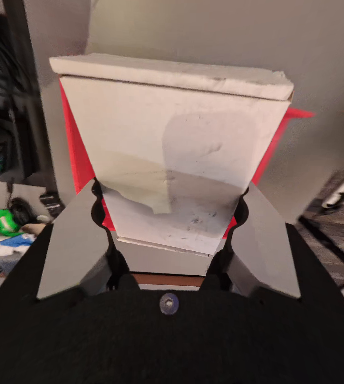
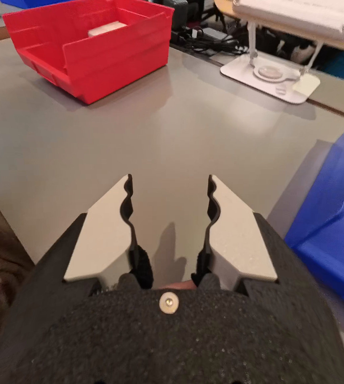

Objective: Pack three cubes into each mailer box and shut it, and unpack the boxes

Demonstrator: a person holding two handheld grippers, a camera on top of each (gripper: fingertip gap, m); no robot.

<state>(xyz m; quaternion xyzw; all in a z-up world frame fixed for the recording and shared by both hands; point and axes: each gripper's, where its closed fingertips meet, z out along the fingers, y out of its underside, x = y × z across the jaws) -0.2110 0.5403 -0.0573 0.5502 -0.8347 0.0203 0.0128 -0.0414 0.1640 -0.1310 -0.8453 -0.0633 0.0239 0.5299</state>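
My left gripper (image 1: 171,185) is shut on a closed white mailer box (image 1: 167,124), one finger on each side of its near end, and the box fills the middle of the left wrist view. A red bin (image 1: 77,166) shows just behind the box on both sides. My right gripper (image 2: 170,178) is open and empty above the grey table (image 2: 167,128). In the right wrist view a red bin (image 2: 96,68) stands at the far left with a white box (image 2: 106,30) inside it. No cubes are in view.
A blue bin (image 2: 329,218) stands close at the right of my right gripper. A white stand (image 2: 270,76) sits at the table's far right edge, with cables behind it. Clutter lies low at the left in the left wrist view (image 1: 5,224). My hands' fingertips stand some 45 cm from each other.
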